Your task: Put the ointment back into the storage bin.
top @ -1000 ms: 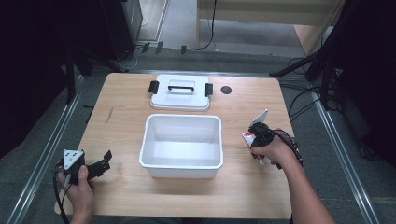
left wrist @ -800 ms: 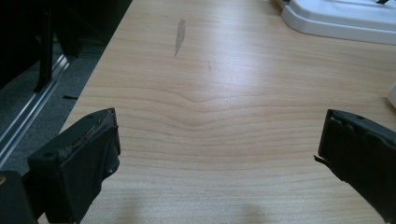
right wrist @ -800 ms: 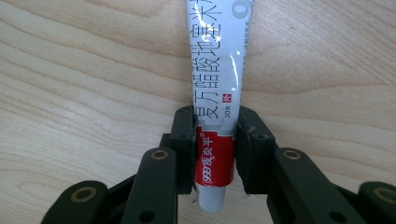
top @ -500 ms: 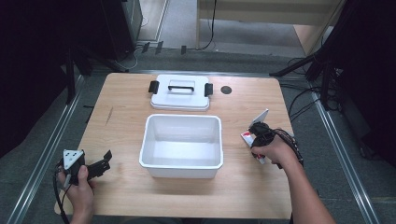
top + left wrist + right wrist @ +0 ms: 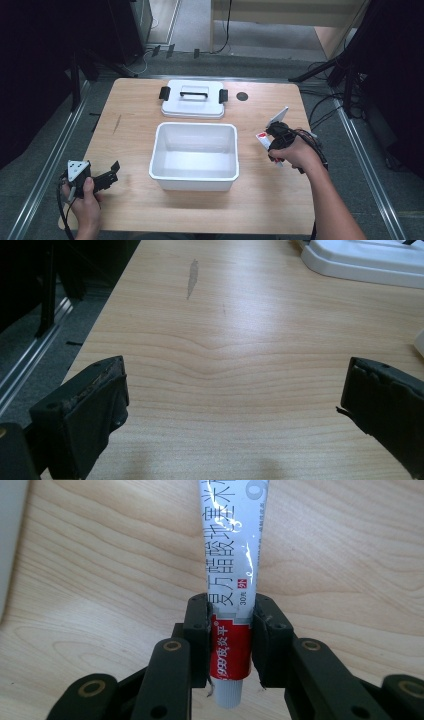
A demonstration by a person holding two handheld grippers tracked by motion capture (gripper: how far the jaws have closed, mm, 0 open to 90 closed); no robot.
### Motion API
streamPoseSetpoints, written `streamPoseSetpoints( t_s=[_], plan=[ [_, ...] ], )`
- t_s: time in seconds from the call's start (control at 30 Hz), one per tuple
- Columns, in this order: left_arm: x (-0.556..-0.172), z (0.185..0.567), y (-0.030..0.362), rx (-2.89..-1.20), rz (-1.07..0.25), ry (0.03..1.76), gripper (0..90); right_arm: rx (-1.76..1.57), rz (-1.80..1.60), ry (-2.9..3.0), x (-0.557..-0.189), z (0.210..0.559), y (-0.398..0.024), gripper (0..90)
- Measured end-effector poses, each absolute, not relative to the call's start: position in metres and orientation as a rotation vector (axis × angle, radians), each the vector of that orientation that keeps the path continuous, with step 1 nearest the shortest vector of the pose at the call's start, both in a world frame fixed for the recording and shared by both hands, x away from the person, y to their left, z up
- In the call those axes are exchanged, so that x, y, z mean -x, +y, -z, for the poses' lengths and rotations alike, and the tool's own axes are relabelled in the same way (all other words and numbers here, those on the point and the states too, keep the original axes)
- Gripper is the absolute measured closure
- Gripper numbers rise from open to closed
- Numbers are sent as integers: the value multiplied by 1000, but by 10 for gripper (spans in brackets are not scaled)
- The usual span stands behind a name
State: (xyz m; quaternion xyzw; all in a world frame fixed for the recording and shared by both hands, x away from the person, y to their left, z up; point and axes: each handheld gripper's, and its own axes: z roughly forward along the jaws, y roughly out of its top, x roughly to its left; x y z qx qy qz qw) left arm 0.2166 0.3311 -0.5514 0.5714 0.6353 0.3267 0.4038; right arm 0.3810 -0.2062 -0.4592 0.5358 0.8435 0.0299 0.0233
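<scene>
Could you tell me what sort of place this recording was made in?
Probably a lab or studio set up for recording: a lone wooden table stands between metal floor rails, with loose cables and dark stands around it, and the surroundings are blacked out.

A lab/recording setup is suggested: wooden counter (image 5: pixel 150 107) framed by metal rails (image 5: pixel 47 172), black stands (image 5: pixel 320 70) and loose cables (image 5: pixel 320 112) seen on grey floor (image 5: pixel 195 25) w/ dark surroundings.

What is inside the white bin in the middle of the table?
The white bin looks empty: its bare white floor shows in the high view. Its near wall hides a strip of the floor along the near edge.
</scene>
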Motion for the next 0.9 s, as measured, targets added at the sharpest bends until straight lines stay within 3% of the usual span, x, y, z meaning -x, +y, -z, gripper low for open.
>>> streamPoseSetpoints(
  t_s=[0.9],
  plan=[
    [-217,551,331,-1441,-824,1604,0,-1527,-227,2678,-387,396,-167,727]
  ],
)
